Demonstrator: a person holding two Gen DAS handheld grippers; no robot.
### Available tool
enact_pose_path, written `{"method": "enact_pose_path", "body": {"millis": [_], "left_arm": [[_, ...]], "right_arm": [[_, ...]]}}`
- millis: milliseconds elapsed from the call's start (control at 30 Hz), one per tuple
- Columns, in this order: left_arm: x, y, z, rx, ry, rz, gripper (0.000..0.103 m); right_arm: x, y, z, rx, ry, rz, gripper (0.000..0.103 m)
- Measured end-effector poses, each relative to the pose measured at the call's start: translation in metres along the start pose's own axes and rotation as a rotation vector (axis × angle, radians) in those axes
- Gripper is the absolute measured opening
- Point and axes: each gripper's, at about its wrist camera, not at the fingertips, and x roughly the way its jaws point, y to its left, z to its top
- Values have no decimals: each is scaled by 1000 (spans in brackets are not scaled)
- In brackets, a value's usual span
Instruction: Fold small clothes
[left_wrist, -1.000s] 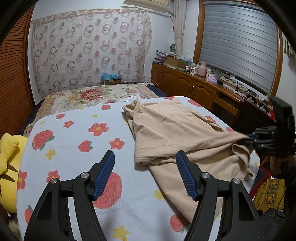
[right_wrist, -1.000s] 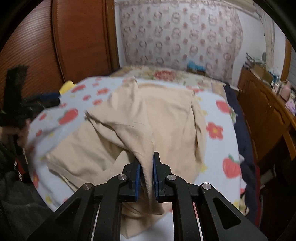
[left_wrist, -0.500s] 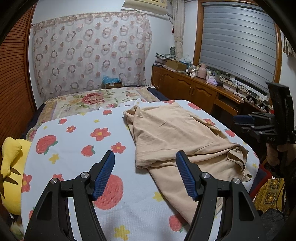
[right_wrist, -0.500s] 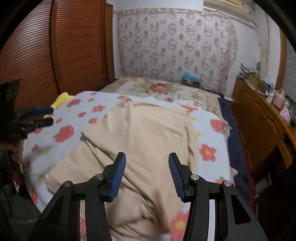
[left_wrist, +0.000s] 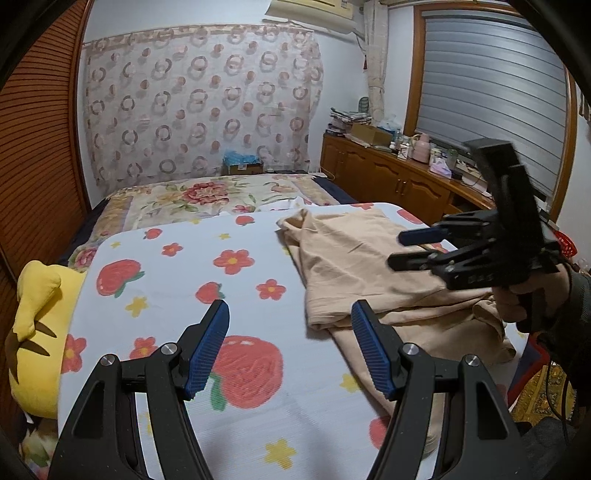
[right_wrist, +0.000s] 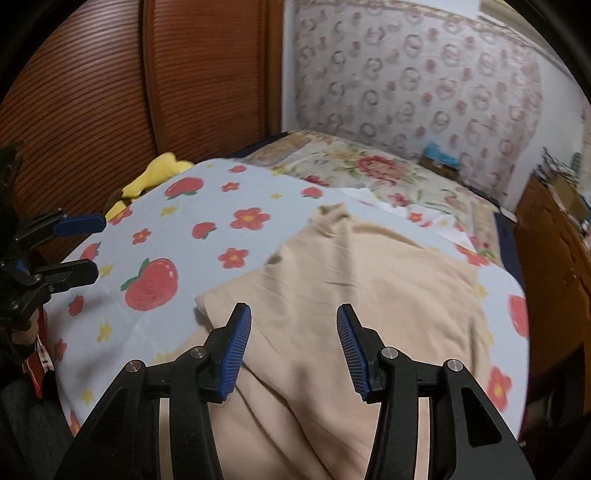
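A beige garment (left_wrist: 362, 266) lies rumpled and partly folded over on the right half of a white sheet printed with strawberries and flowers (left_wrist: 236, 295). My left gripper (left_wrist: 290, 314) hovers open above the sheet, just left of the garment's near edge, with nothing between its blue pads. In the left wrist view my right gripper (left_wrist: 400, 251) hangs open above the garment's right side, held by a hand. In its own view the right gripper (right_wrist: 292, 314) stands open over the garment (right_wrist: 362, 280) with no cloth between its pads. The left gripper (right_wrist: 96, 247) shows at the far left there.
A yellow plush toy (left_wrist: 37, 321) lies against the sheet's left edge, beside a brown slatted wardrobe (right_wrist: 110, 92). A floral bedspread (left_wrist: 207, 195) stretches behind the sheet. On the right runs a wooden cabinet (left_wrist: 388, 184) with clutter on top.
The right gripper let go of the beige garment, opened, and swung in over it. The lifted fold now lies on the sheet. The left gripper barely moved.
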Motion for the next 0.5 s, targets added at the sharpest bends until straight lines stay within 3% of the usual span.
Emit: {"method": "enact_pose_path", "body": {"millis": [233, 500], "left_arm": [[1, 15, -6, -27, 4, 18, 69], [2, 19, -11, -38, 12, 18, 69]], "right_arm": [[41, 18, 8, -60, 99, 111, 50], [84, 34, 11, -140, 193, 94, 50]]}}
